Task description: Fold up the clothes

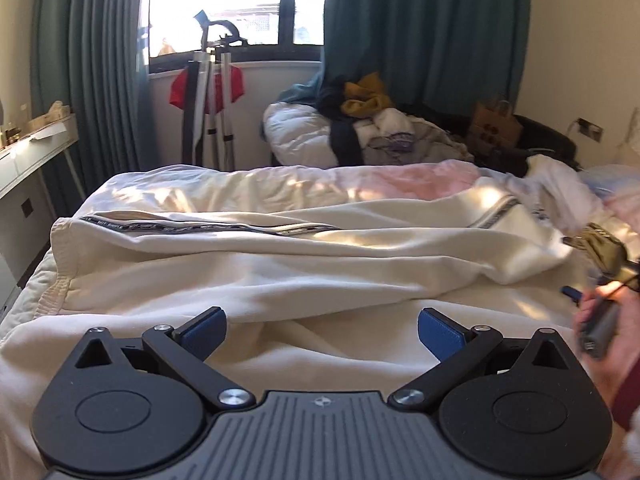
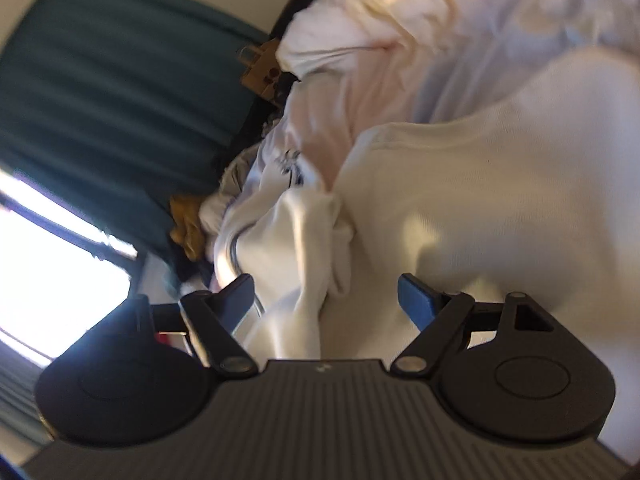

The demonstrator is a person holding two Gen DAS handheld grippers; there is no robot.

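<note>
Left wrist view: left gripper (image 1: 322, 334) is hovering wide open, holding nothing, over the near part of the cream garment (image 1: 280, 264), whose long axis is running left to right across the bed (image 1: 280, 178). Right wrist view, blurred: right gripper (image 2: 326, 300) is gaping wide around a bunched fold (image 2: 316, 240), not gripping it.

A cream garment (image 1: 304, 264) lies spread and wrinkled across the near part of the bed, its ribbed hem at the left, a dark printed stripe running along its far edge.
</note>
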